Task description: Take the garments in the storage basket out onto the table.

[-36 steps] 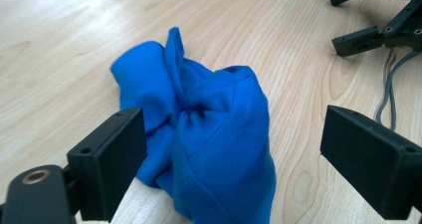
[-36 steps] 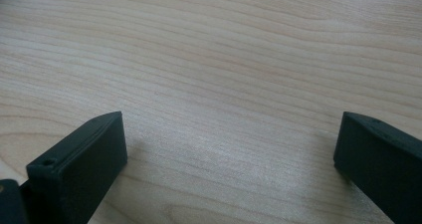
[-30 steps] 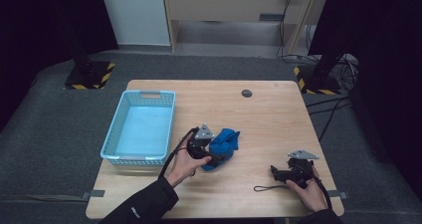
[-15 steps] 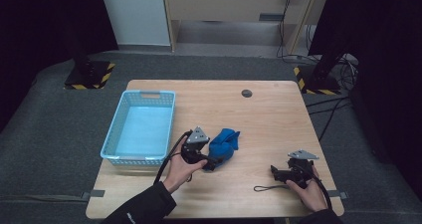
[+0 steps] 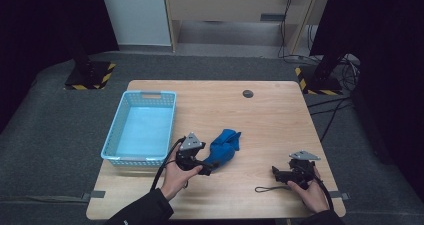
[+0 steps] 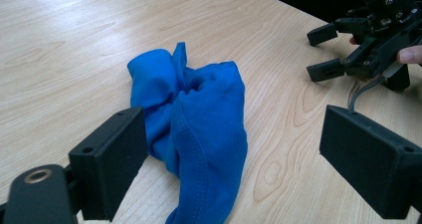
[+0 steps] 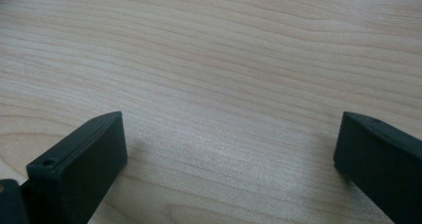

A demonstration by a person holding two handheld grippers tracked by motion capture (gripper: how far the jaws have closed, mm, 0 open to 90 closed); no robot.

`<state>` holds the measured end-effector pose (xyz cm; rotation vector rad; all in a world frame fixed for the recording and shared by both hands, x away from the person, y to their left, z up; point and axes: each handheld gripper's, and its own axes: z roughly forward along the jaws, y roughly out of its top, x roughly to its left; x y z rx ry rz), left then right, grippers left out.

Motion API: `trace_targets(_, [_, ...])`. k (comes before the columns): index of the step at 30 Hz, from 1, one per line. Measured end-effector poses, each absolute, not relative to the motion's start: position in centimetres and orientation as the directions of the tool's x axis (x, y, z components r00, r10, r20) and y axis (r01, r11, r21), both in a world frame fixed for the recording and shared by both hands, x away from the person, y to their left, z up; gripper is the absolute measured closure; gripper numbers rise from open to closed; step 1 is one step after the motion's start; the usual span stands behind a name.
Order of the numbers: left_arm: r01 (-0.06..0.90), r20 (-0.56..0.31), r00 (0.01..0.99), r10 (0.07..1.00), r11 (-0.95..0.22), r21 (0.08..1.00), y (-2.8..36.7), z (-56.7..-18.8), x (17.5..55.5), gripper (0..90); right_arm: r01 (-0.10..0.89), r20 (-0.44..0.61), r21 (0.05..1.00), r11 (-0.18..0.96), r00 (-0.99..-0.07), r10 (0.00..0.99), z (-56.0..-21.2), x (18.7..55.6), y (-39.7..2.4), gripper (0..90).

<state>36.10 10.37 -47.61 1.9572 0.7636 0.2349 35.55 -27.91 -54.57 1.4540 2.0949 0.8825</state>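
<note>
Nearest, left claw [image 6: 234, 169] spread wide, jaws straddling the crumpled bright blue cotton cloth [image 6: 196, 129] without pressing it: apparently lined up for a pinch. Right claw [image 7: 229, 159] likewise agape over bare wood, gripping nothing, resting near the front edge [image 5: 292, 174], probably waiting its turn. Cloth bunched mid-bench [image 5: 224, 145] on the pale wooden bench [image 5: 280, 120], just beside the light blue perforated plastic basket [image 5: 141, 97], seemingly its destination. Beyond, a small dark round grommet [image 5: 248, 93]. No readable brand, label or writing anywhere.
</note>
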Motion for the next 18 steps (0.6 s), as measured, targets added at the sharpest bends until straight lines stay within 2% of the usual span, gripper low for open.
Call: trace_targets(18, [0.445, -0.166, 0.784, 0.598, -0.354, 0.823, 12.5, -49.2, 33.9, 9.7, 0.657, 0.004, 0.714, 0.243, -0.35, 0.937, -54.6, 35.5, -27.9, 0.5])
